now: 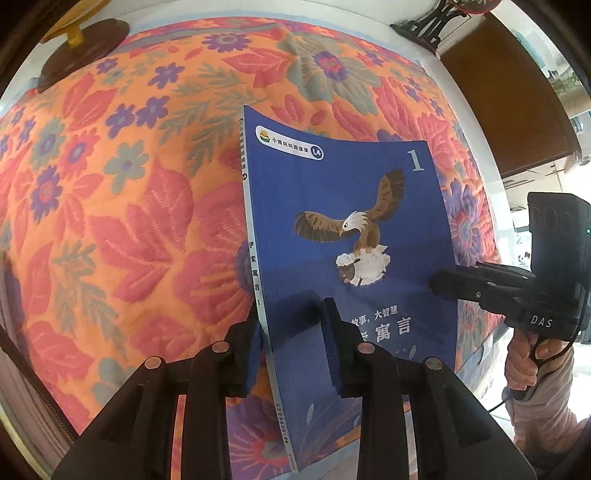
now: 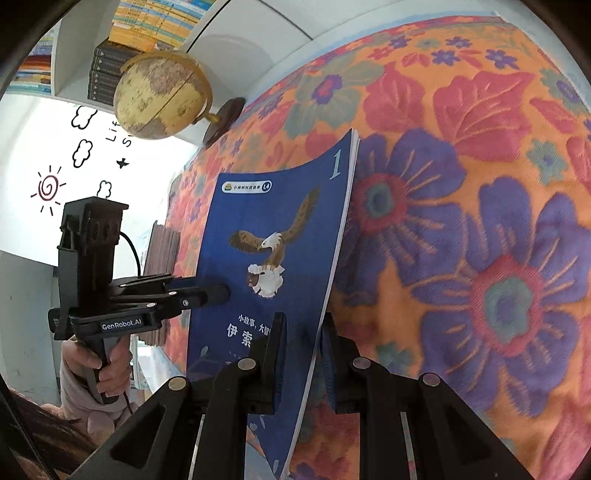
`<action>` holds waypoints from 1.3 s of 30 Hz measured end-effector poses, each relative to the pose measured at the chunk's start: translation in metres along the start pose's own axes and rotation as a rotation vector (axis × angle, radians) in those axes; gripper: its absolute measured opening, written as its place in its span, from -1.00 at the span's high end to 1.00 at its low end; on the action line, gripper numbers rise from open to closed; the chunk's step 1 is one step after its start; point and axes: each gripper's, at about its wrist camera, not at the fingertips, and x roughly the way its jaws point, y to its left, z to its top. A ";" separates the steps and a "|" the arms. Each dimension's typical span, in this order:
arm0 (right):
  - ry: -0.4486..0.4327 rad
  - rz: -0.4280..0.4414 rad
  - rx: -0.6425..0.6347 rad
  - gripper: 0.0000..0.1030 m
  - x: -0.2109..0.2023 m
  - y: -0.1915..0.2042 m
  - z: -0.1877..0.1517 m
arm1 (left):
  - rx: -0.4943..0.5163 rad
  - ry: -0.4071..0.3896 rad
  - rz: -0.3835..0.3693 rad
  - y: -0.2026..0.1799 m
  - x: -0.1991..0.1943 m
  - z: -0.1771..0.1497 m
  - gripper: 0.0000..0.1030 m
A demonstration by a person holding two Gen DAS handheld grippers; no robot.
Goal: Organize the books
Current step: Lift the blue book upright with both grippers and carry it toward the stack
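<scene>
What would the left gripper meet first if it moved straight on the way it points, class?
Probably the floral cloth beyond the blue book that the left gripper grips at the spine edge; depth is unclear.

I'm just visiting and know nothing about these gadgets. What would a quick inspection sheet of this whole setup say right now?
Surface: floral quilted cloth in orange, red and purple covers the table.
Job's things: one blue book with an eagle and a numeral 1 on its cover, lifted off the cloth and bowed.
Clutter: a globe on a dark wooden base at the far edge; a dark stack of books beyond the left tool.
Grippers: left tool clamps the book's spine side; right tool clamps its page edge.
Cables: a black cable runs from the left tool.
Surroundings: bookshelves with stacked books, a white wall with doodle stickers.
</scene>
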 end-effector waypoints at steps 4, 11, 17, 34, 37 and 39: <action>-0.008 0.010 0.000 0.65 0.002 0.011 -0.002 | 0.001 -0.006 -0.001 0.003 -0.006 -0.006 0.49; -0.028 0.011 -0.027 0.64 0.001 0.038 -0.004 | -0.009 -0.034 -0.011 0.013 -0.024 -0.015 0.49; -0.023 -0.022 0.033 0.65 0.007 0.061 -0.002 | -0.014 -0.072 -0.037 0.027 -0.049 -0.019 0.49; -0.069 0.051 0.041 0.64 0.046 0.161 0.001 | -0.040 -0.157 -0.016 0.104 -0.119 -0.043 0.43; -0.064 0.077 0.037 0.65 0.060 0.178 0.000 | -0.057 -0.173 -0.011 0.125 -0.131 -0.049 0.42; -0.055 0.084 0.032 0.65 0.072 0.191 -0.002 | -0.073 -0.181 -0.008 0.138 -0.139 -0.054 0.42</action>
